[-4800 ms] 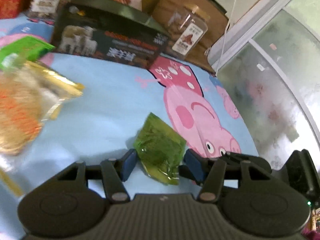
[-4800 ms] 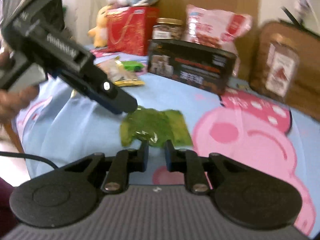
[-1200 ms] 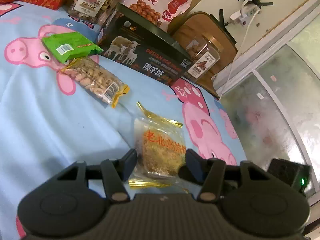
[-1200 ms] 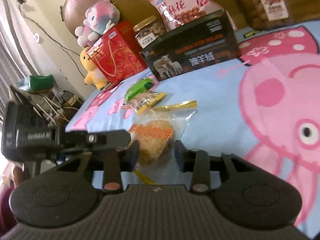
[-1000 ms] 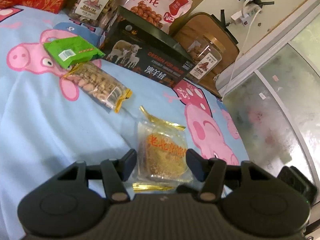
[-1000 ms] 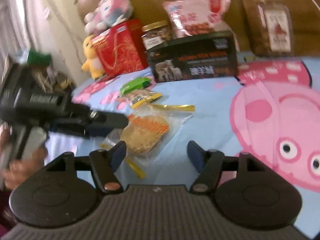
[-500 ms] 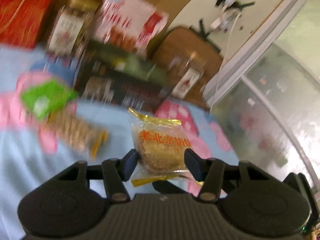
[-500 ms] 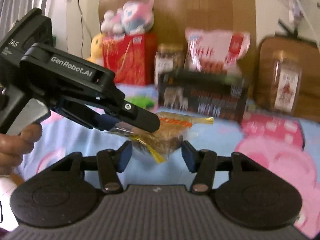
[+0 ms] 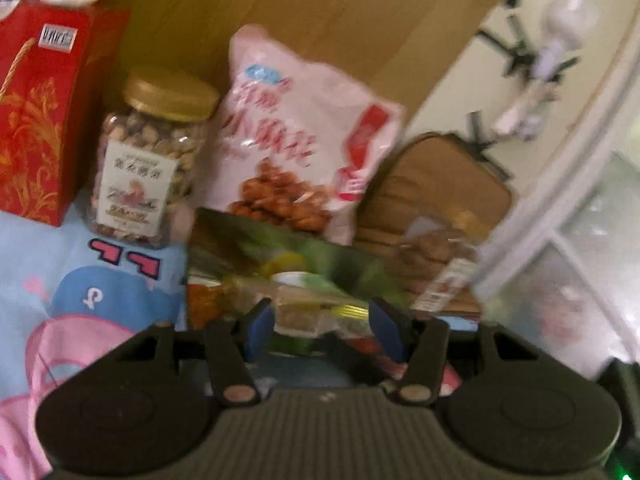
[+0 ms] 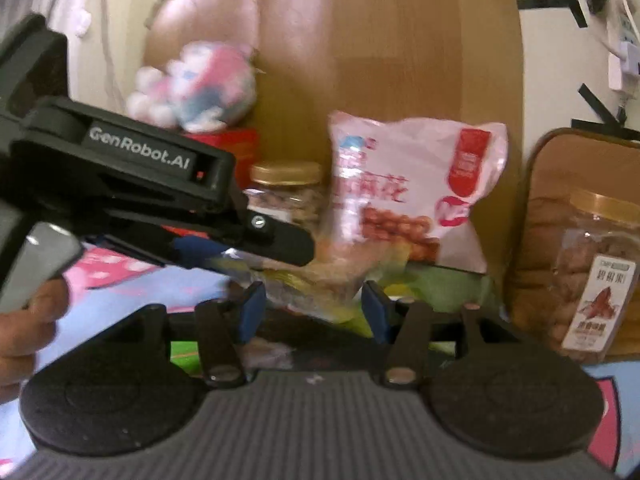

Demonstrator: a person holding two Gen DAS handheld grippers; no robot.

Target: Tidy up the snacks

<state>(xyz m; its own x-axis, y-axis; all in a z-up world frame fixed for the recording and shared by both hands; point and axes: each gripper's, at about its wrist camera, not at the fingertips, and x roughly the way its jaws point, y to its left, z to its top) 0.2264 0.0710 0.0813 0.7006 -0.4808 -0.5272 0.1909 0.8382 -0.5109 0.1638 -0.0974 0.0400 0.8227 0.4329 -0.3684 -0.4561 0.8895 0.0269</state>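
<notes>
Snack packet (image 9: pixel 316 312), blurred, sits between the spread fingers of the left gripper (image 9: pixel 322 330), just over the open box (image 9: pixel 288 256). Right gripper (image 10: pixel 310 310) is spread, empty. Placing step; next, withdraw the left gripper.

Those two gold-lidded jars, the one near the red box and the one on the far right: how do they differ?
The nut jar by the red box holds small pale nuts and carries a cream label. The right-hand jar holds larger brownish pieces and has a white label with a reddish picture. The nut jar sits left of the pink snack bag, the other to its right. Both are clear, upright and closed with gold lids.
</notes>
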